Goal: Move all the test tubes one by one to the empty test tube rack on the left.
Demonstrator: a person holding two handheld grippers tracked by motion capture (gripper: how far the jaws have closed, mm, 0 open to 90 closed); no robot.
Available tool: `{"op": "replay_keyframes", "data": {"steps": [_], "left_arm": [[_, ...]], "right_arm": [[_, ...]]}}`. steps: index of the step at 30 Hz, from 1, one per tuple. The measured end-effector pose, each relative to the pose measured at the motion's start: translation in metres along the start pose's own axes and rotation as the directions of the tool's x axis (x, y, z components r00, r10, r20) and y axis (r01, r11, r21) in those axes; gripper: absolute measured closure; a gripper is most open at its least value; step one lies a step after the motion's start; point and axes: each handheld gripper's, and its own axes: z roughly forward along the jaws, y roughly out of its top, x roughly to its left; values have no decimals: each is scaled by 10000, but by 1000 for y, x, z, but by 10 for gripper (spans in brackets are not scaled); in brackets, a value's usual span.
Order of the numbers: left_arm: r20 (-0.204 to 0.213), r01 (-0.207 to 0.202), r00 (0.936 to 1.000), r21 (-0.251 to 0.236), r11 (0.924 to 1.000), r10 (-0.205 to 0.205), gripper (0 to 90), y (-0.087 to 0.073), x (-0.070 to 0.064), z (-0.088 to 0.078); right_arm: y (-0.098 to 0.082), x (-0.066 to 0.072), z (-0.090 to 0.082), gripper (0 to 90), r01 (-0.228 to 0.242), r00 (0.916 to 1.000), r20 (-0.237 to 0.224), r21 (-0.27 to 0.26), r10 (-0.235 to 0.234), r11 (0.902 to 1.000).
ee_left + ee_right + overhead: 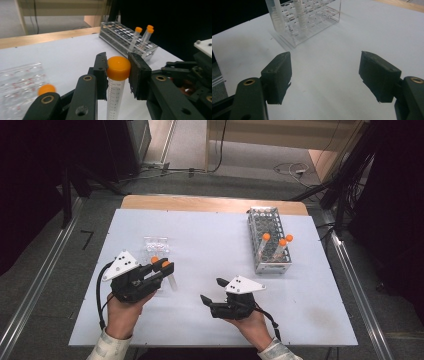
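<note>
left gripper at lower left of frame clamped orange-capped clear plastic tube by cap, long axis upright; metal wire rack lay toward upper right; right gripper spread, empty, nearer rack.

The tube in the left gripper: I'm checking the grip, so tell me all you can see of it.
The tube is clear plastic with printed graduation marks and an orange screw cap. It hangs upright, lifted off the table. The left gripper is shut on its cap, a pad pressing each side. Its bottom end is out of view.
</note>
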Motion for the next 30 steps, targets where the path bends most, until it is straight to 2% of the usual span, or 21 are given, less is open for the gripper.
{"op": "replay_keyframes", "data": {"steps": [8,18,21,30], "left_arm": [[-606,58,9981,-48,10000,-61,697,2,17,-10],[-1111,347,9931,-178,9992,-364,697,2,36,-11],[-1364,268,9902,-189,9995,-291,697,4,39,-11],[-2006,347,9787,-524,9980,-445,697,4,52,-10]], "right_arm": [[0,-1,0,251,-23,10000,43,-18,23,10000],[0,-3,0,251,-69,9999,107,12,69,10000],[0,-4,1,251,-50,9999,136,19,50,10000],[-1,-4,1,253,-118,9998,144,39,118,9999]]}}
